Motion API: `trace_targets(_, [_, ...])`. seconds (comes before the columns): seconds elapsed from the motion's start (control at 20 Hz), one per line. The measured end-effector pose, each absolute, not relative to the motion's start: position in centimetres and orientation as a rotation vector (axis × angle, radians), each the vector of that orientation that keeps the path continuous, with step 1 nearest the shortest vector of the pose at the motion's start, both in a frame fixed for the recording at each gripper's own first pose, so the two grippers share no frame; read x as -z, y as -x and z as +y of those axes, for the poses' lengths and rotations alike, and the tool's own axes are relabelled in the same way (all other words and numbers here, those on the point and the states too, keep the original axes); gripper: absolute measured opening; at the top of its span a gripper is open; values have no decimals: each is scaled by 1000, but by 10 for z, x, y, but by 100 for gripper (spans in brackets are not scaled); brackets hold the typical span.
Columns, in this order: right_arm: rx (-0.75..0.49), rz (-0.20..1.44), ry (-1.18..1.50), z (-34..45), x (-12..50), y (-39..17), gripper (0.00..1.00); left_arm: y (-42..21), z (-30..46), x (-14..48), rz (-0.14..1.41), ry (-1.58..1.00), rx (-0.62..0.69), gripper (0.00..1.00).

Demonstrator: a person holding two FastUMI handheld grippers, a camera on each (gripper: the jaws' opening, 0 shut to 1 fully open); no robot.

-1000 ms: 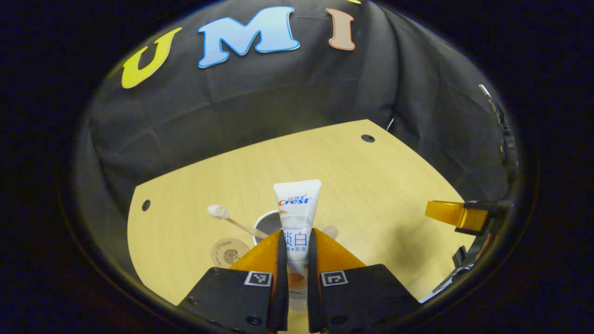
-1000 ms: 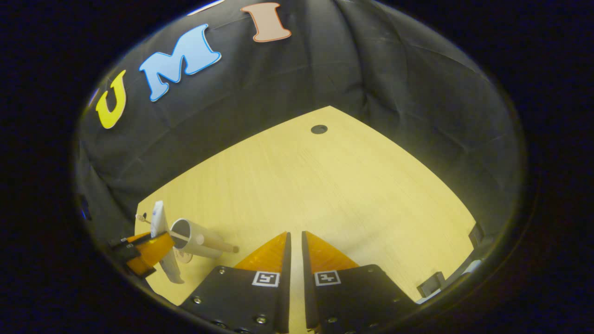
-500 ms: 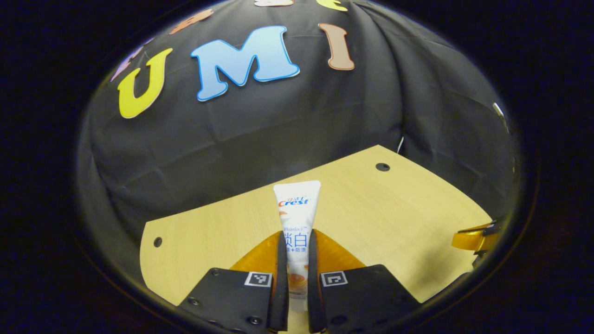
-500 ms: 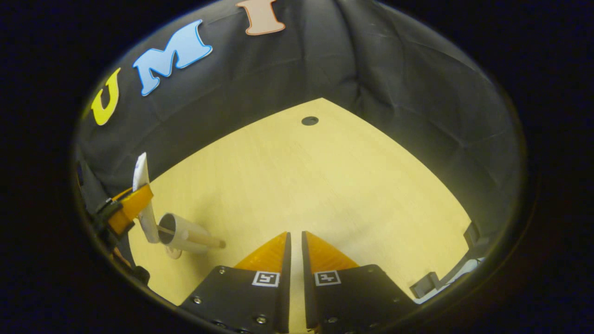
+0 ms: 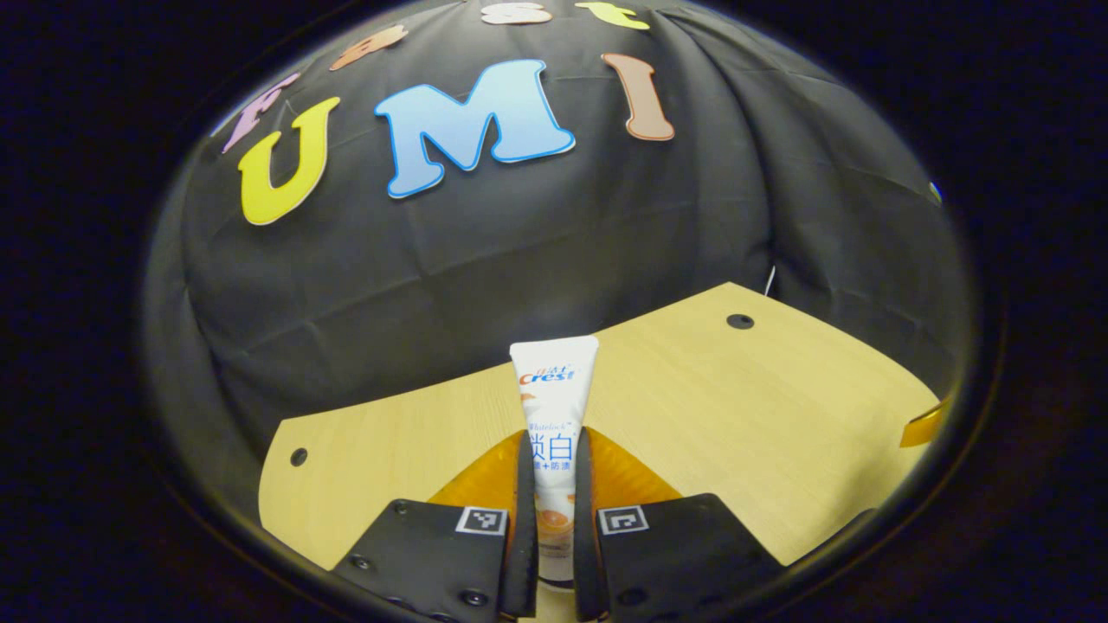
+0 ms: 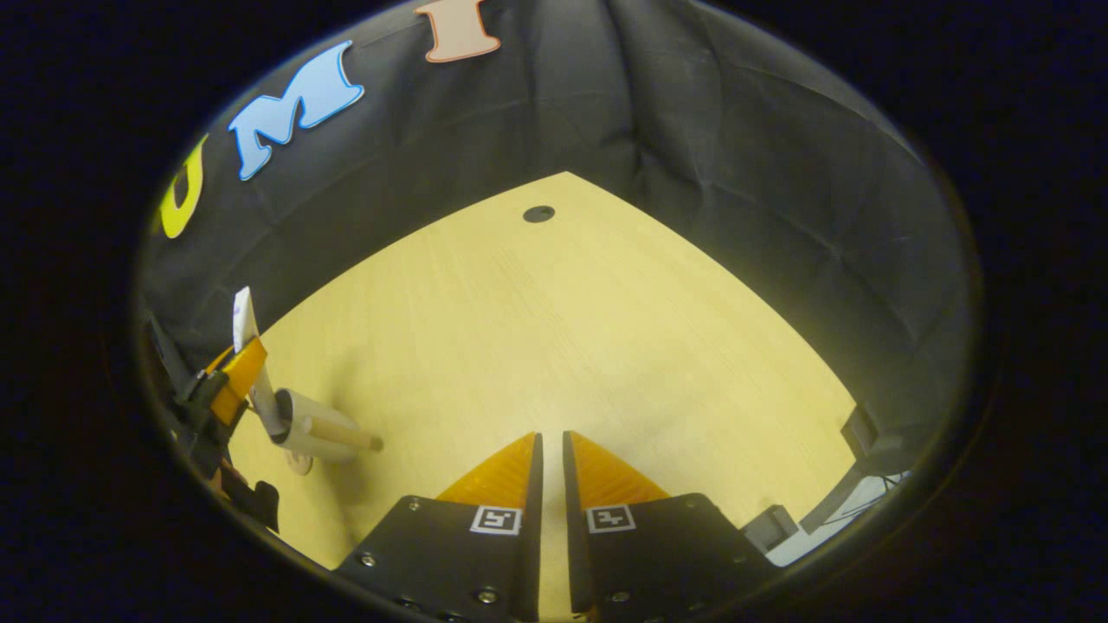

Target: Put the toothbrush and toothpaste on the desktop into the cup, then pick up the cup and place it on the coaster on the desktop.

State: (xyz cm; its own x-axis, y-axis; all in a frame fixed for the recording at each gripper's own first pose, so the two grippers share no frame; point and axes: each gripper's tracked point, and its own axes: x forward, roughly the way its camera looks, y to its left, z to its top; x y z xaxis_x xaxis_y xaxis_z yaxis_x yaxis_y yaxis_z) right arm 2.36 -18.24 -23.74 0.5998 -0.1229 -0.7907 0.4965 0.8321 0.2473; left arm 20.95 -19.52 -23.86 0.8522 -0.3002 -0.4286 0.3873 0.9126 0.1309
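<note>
Left gripper (image 5: 554,459) is clamped on the paste (image 5: 554,407), tube standing up between the fingers with the crimped end on top. From the right gripper view it's hanging right at the mouth of the cup (image 6: 305,425), far left on the desk (image 6: 554,329), brush (image 6: 342,433) already in it. Right gripper (image 6: 548,459) sits nearly closed, holding nothing. So we're mid paste drop. I'd say next: lower it into the cup, then let go. Coaster (image 6: 299,461) peeks out just beside the cup
</note>
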Motion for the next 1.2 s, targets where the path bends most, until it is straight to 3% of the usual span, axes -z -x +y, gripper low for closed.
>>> trace_targets(0.2, [373,865,-469,-184,235,-24,13,-203,-193,250,429,-191,345,25])
trace_targets(0.3, [369,864,-469,-184,235,-24,13,-198,-191,246,416,-170,337,32])
trace_targets(0.35, [365,864,-472,-183,237,-24,13,-196,-189,242,410,-169,329,41])
trace_targets(0.55, [340,858,-480,-177,240,-25,13,-184,-186,241,428,-169,323,64])
trace_targets(0.75, [311,852,-484,-166,236,-28,13,-168,-179,231,431,-145,303,65])
trace_targets(0.8, [308,851,-482,-166,235,-27,13,-167,-179,224,410,-144,303,60])
trace_targets(1.05, [286,845,-492,-161,236,-27,13,-154,-174,203,368,-181,295,71])
trace_targets(1.1, [278,844,-493,-160,236,-27,13,-151,-174,199,359,-186,295,63])
trace_targets(1.2, [257,842,-492,-153,236,-27,13,-143,-174,188,341,-189,298,67])
